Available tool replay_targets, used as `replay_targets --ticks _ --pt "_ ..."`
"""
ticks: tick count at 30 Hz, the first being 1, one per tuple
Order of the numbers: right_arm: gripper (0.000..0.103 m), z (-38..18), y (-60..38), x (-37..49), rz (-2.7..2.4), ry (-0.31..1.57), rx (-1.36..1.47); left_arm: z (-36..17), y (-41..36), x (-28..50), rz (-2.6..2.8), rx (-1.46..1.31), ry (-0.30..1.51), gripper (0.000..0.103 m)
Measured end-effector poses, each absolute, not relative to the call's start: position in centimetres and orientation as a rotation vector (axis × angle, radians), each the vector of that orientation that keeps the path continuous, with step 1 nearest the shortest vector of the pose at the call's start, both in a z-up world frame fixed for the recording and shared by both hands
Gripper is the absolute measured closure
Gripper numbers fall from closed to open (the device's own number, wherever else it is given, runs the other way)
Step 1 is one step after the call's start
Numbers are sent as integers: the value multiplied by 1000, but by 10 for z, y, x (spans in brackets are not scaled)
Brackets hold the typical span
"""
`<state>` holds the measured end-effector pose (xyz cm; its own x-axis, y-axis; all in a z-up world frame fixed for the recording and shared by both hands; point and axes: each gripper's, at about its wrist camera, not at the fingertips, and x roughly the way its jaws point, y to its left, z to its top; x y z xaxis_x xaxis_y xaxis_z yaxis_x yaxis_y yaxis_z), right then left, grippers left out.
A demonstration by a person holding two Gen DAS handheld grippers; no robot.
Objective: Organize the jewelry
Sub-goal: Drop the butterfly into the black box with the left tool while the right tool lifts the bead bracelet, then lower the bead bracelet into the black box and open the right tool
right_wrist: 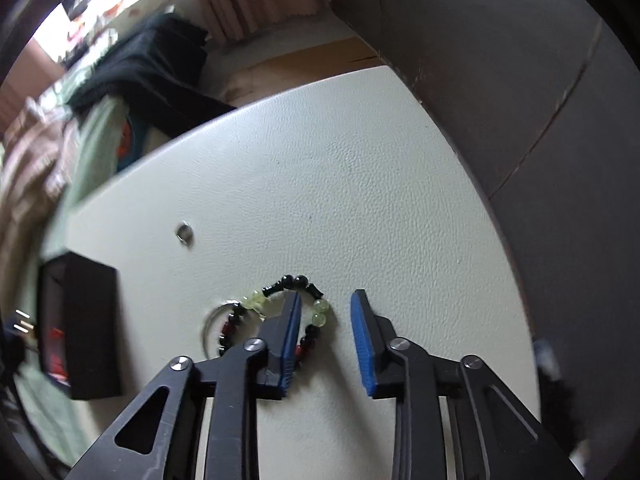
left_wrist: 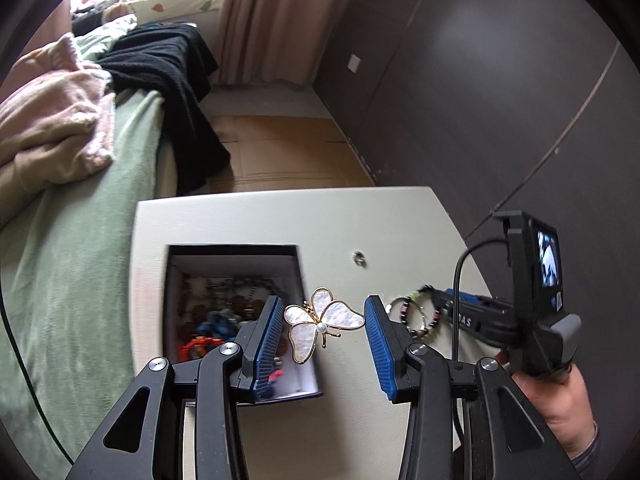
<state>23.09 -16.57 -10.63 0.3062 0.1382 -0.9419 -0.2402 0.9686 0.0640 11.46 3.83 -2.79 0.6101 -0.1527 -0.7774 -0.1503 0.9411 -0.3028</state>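
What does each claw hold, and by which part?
The left claw holds the gold-rimmed pearly butterfly brooch by its opposite wing tips. The right claw holds nothing: its jaws straddle the green, black and red bead bracelet without pressing.

Left gripper (left_wrist: 325, 330) clamped; right gripper (right_wrist: 325, 338) angled down, parted.

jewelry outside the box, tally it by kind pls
butterfly brooch, between the left gripper pads: 1
beaded bracelet, on the table at the right gripper: 1
thin metal hoop under the bracelet: 1
small metal ring, alone on the table: 1
total: 4
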Motion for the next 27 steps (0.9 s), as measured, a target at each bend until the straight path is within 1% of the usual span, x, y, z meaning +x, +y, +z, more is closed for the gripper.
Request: replay_targets --ticks 1,2,3,6,12,14,15,16,17,27 --pt "85 -106 -163 229 243 1228 -118 -27 43 112 6 -364 917 60" --pt "92 -106 -160 226 251 1229 -132 -27 47 109 14 -369 915 60" --pt "93 -105 -159 225 264 1231 -130 -26 51 106 21 -373 914 59" --pt "93 -101 -161 220 317 1237 -76 -26 61 101 36 -386 913 59" --pt "93 -67 -169 207 390 1137 26 -32 71 102 25 -425 931 59" --pt "93 -56 -170 201 414 1109 65 -35 72 105 8 -442 948 53" --pt "93 -51 -171 198 429 1093 83 -37 73 105 12 -446 954 46" --pt "93 -44 -171 192 441 1076 96 -37 75 105 19 -449 951 42" --pt "93 -39 -171 187 455 1060 108 -37 76 105 21 -452 948 41" --pt "93 3 -140 162 665 926 244 -31 108 95 69 -530 897 41"
